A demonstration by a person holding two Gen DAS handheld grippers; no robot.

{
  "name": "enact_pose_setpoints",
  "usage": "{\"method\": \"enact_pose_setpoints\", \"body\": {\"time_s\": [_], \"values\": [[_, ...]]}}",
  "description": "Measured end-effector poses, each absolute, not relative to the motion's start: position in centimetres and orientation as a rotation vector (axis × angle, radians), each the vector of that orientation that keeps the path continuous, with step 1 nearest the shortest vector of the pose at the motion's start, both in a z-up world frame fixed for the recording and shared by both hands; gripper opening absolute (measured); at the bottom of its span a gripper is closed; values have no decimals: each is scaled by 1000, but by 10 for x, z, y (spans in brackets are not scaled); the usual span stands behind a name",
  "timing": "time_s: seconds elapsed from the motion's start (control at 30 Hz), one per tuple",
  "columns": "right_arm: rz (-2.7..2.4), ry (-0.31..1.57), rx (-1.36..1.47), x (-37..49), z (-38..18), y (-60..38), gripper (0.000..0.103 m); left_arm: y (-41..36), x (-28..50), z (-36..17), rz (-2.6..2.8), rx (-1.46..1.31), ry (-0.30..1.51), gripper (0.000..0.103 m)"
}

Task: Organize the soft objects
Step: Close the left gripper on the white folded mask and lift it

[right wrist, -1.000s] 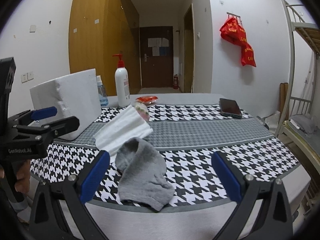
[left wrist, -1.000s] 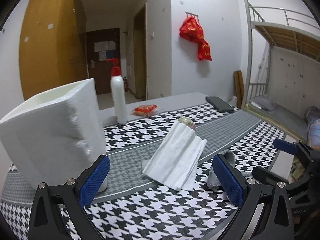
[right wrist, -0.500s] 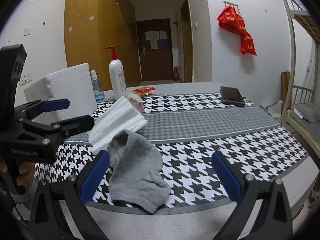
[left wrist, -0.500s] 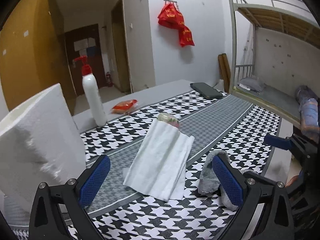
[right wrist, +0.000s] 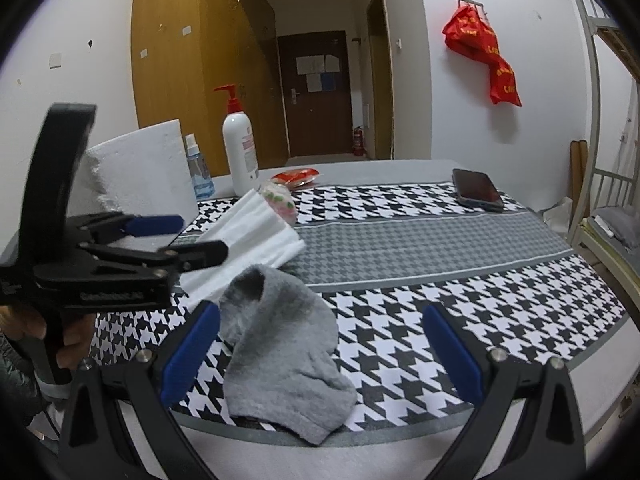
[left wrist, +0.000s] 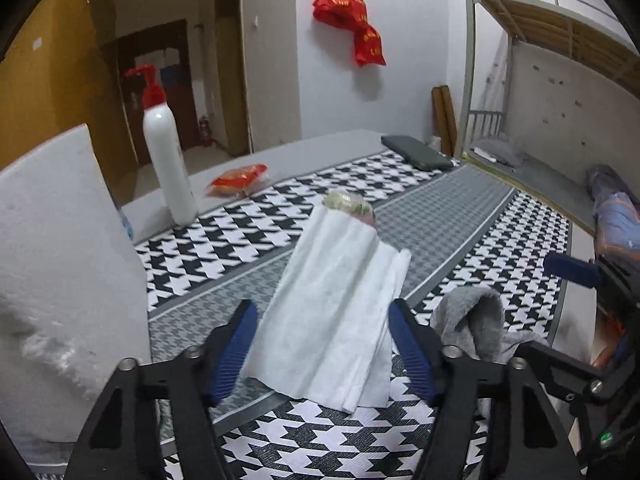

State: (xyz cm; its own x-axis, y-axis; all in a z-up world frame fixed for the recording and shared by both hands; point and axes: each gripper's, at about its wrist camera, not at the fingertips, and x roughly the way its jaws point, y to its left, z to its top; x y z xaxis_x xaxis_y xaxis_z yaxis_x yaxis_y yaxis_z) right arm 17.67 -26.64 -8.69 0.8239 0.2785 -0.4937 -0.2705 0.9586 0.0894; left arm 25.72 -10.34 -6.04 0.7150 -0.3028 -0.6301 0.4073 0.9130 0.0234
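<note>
Left gripper [left wrist: 322,344]: now lower and closer to the white folded cloth [left wrist: 332,312] than 1 second ago, and turned to face it straight. Jaws just closing, from fully spread to about half. Cloth now between the 2 blue pads, its near end inside the gap. Pads close to both long sides of the cloth, but no clear pressing or wrinkling there, so not yet a pinch, as far as can be seen. In the right wrist view, fingers low over the cloth's near end.

Cloth itself: on the grey middle band of the tabletop [left wrist: 460,216], nearer the left edge, lying flat, not moved. Far end resting over a small wrapped item [left wrist: 348,204]. White foam block [left wrist: 60,260] just beside, at the left edge. Pump bottle [left wrist: 166,160] behind, toward the far edge.

Right gripper [right wrist: 320,312]: spread wide, holding nothing, almost no change. Grey sock [right wrist: 280,340] at the front edge of the tabletop, crumpled, partly between these fingers and touching the left one. Phone [right wrist: 478,190] near the far right corner, well apart.

Meaning for the task, as a judgement: grasp of the cloth in progress, first of 2 soft things. Still needed: finishing the closing, then lifting. Risk: catching only the top layer, so the fold opens. Sock waiting, probably next.
</note>
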Motion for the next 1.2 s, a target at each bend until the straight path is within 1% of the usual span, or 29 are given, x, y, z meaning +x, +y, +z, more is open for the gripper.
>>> {"method": "enact_pose_setpoints", "body": {"time_s": [0.1, 0.17, 0.23, 0.27, 0.33, 0.37, 0.43, 0.5, 0.63, 0.87, 0.97, 1.07, 1.1, 1.17, 1.2], "values": [[306, 533, 17, 177, -87, -264, 102, -102, 257, -62, -414, 157, 669, 61], [307, 534, 10, 178, -87, -262, 102, -101, 258, -63, -426, 145, 678, 55], [312, 542, 6, 179, -88, -260, 102, -99, 260, -66, -437, 135, 703, 41], [313, 545, 4, 179, -89, -260, 102, -99, 262, -68, -440, 129, 718, 39], [315, 551, 0, 181, -90, -258, 102, -98, 264, -70, -447, 117, 740, 27], [316, 554, -3, 182, -90, -258, 102, -97, 264, -71, -454, 109, 749, 24], [319, 559, -5, 184, -90, -256, 102, -97, 264, -71, -465, 102, 758, 13], [322, 563, -9, 186, -91, -254, 102, -98, 263, -72, -478, 98, 762, 7], [327, 575, -16, 187, -94, -250, 102, -98, 259, -71, -508, 97, 760, 3], [321, 579, -31, 187, -94, -247, 102, -94, 240, -53, -516, 122, 618, 2], [320, 576, -27, 187, -93, -247, 102, -92, 243, -53, -511, 116, 630, 5], [329, 578, -23, 186, -94, -246, 102, -92, 249, -56, -482, 120, 648, 15], [330, 577, -26, 185, -94, -246, 102, -92, 251, -57, -473, 121, 653, 23], [335, 577, -30, 184, -94, -245, 102, -91, 254, -59, -457, 119, 661, 44], [337, 576, -32, 183, -94, -245, 102, -90, 255, -60, -447, 117, 661, 47]]}}
